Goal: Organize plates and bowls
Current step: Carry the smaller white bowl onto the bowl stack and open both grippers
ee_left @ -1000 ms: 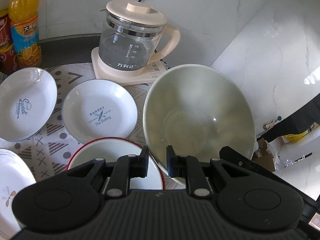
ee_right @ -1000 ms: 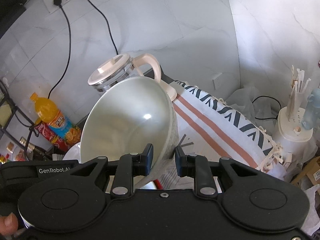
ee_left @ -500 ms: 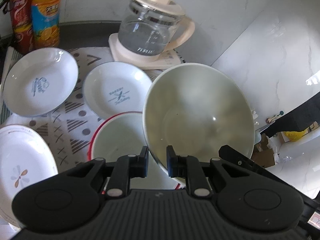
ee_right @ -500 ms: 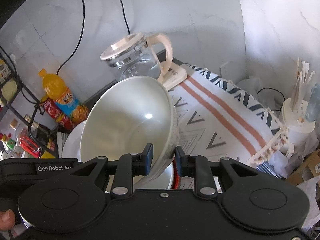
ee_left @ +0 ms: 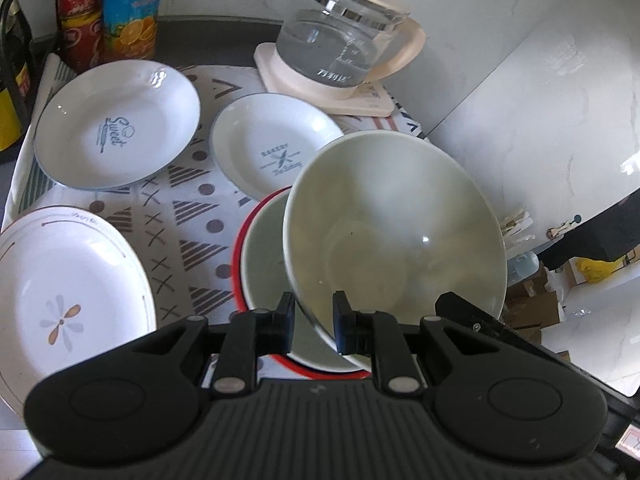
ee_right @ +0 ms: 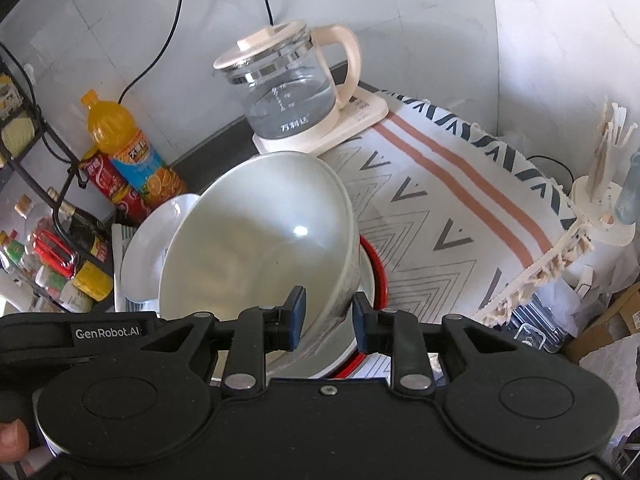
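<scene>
Two-handed carry of the pale bowl [ee_left: 394, 236]. The left gripper [ee_left: 313, 322] and the right gripper [ee_right: 327, 318] each pinch opposite parts of its rim, jaws narrowed onto the wall, which shares the weight. The bowl hangs tilted just above the red-rimmed bowl [ee_left: 260, 264] (apparently for nesting); three plates lie apart on the patterned cloth [ee_left: 192, 216].
</scene>
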The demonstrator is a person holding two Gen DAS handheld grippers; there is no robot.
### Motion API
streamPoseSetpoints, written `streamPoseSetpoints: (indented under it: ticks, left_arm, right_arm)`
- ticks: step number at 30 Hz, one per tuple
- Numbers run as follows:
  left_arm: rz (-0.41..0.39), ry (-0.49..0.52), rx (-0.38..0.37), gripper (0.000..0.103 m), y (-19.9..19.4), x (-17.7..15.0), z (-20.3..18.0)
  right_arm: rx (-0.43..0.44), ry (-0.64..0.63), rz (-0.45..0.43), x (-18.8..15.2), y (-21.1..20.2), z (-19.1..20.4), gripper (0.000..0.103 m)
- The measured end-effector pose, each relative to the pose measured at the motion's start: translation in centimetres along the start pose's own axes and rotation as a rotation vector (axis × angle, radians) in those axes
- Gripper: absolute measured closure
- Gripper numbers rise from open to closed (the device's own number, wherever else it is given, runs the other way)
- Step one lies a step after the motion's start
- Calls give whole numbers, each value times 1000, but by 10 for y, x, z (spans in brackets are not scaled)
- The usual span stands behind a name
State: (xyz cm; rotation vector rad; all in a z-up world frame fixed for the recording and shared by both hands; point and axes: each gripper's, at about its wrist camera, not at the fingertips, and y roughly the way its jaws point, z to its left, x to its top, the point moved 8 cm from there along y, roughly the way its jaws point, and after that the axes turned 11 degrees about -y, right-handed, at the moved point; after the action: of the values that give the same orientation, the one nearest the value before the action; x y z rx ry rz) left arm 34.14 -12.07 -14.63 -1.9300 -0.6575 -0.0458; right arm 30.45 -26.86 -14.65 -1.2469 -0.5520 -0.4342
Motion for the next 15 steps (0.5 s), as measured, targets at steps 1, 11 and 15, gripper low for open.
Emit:
streamPoseSetpoints:
  ticks: [1, 11, 15]
  left_arm:
    - [-1, 5, 4, 87, 0, -1, 2]
    - [27, -38, 18, 85, 11, 0, 21]
    - [19, -35, 19, 84, 13, 0, 22]
  right_arm:
    - [0, -2, 5, -2, 2, 1, 77]
    - [1, -19, 40, -16, 17, 5, 73]
    - [2, -24, 38, -15, 18, 3, 72]
